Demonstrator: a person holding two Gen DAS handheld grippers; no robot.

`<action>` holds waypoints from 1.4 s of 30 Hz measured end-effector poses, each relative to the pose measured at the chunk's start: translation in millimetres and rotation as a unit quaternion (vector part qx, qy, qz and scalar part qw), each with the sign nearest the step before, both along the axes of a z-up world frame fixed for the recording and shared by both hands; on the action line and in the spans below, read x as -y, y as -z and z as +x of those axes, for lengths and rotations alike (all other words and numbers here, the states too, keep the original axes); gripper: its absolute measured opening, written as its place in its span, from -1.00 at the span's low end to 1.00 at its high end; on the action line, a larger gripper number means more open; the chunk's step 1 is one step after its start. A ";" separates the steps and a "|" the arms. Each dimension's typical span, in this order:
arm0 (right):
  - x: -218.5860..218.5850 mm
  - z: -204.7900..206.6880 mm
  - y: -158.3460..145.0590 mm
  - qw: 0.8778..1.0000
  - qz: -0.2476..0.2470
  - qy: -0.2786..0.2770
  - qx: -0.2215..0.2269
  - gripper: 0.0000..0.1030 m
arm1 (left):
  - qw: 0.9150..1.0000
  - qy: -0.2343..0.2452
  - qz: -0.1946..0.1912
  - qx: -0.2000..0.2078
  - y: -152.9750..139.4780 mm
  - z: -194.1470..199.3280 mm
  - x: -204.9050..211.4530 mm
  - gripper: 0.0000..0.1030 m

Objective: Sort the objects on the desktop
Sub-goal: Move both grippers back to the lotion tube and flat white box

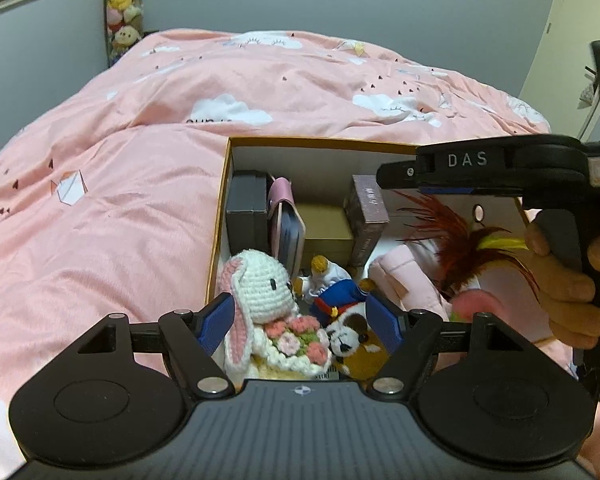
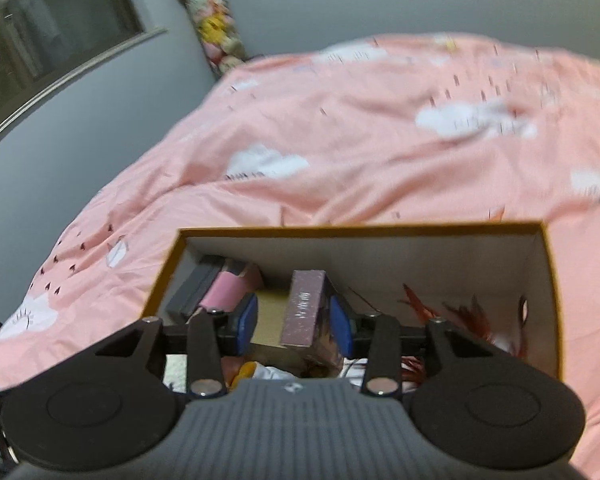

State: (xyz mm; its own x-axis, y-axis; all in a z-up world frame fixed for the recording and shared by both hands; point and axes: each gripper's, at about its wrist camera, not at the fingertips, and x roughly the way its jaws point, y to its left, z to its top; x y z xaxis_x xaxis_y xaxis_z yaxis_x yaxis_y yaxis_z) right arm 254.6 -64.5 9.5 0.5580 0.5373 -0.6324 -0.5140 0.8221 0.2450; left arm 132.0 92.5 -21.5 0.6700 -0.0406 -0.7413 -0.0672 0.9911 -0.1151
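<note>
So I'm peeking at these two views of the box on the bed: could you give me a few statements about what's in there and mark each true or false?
1. The box sits on a pink bedspread with white clouds. True.
2. The crochet bunny is blue. False: it is white with pink ears and holds a knitted bouquet.
3. The left gripper has its jaws apart, the bunny between them. True.
4. The box is empty apart from the bunny. False: it also holds a dark case, a pink wallet and a purple box.
5. Red feathers show on the box's right side. True.
</note>
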 end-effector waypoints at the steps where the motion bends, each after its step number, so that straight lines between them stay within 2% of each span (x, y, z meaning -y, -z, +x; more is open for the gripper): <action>1: 0.7 -9.4 -3.2 1.000 0.002 -0.008 0.015 -0.01 | 1.000 -0.001 0.001 0.002 -1.9 -3.6 1.3 0.60; 4: 5.7 -37.8 -10.1 0.998 0.009 -0.031 0.051 0.09 | 1.000 -0.013 -0.006 0.005 -5.8 -14.7 -1.2 0.52; 6: 10.0 -54.0 -12.1 0.997 0.013 -0.037 0.063 0.16 | 1.000 -0.025 -0.011 0.005 -6.9 -22.1 -3.2 0.37; 10: 17.0 -82.4 -12.3 0.996 0.019 -0.064 0.065 0.16 | 0.999 -0.051 -0.012 0.008 -7.8 -37.6 -7.5 0.36; 13: 22.6 -102.6 -9.9 0.994 0.016 -0.080 0.067 0.22 | 0.998 -0.061 0.005 0.002 -6.1 -47.2 -7.9 0.36; 15: 26.5 -115.3 -6.9 0.994 0.010 -0.083 0.064 0.50 | 0.998 -0.062 0.013 -0.012 -3.3 -51.8 -6.8 0.36; 16: 28.5 -121.3 -5.3 0.995 0.006 -0.081 0.063 0.55 | 0.998 -0.061 0.012 -0.019 -1.9 -54.2 -6.2 0.36; 18: 30.8 -133.3 -3.8 0.994 -0.004 -0.089 0.065 0.56 | 0.998 -0.048 0.005 -0.037 3.6 -58.4 -4.2 0.36; 21: 31.5 -144.5 0.9 0.993 -0.028 -0.102 0.055 0.54 | 0.997 -0.042 0.019 -0.056 12.1 -67.4 0.9 0.36; 24: 31.0 -153.1 13.5 0.992 -0.053 -0.112 0.028 0.42 | 0.996 -0.043 0.043 -0.072 18.5 -74.3 5.6 0.36; 27: 28.6 -150.4 34.8 0.991 -0.084 -0.103 -0.027 0.24 | 0.992 -0.048 0.057 -0.098 25.5 -75.0 4.7 0.36; 29: 30.7 -145.7 48.9 0.990 -0.089 -0.092 -0.063 0.16 | 0.990 -0.060 0.060 -0.113 30.9 -75.7 1.5 0.36; 34: 36.6 -126.3 88.0 0.980 -0.106 -0.059 -0.156 0.14 | 0.986 -0.074 0.047 -0.145 45.8 -78.1 -8.8 0.36; 38: 41.1 -118.0 112.9 0.971 -0.116 -0.038 -0.205 0.14 | 0.983 -0.080 0.050 -0.160 53.6 -78.0 -11.7 0.36; 42: 40.7 -117.1 129.7 0.963 -0.107 -0.045 -0.242 0.15 | 0.981 -0.084 0.041 -0.171 58.6 -77.3 -14.4 0.36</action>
State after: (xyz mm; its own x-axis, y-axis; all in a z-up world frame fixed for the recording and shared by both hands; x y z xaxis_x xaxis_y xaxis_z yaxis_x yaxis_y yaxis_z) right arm 137.5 -105.2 -120.2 0.1268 0.3982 -0.9085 -0.4542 0.8375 0.3037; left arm 54.7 106.9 -80.1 0.3735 0.1185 -0.9200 -0.2506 0.9678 0.0229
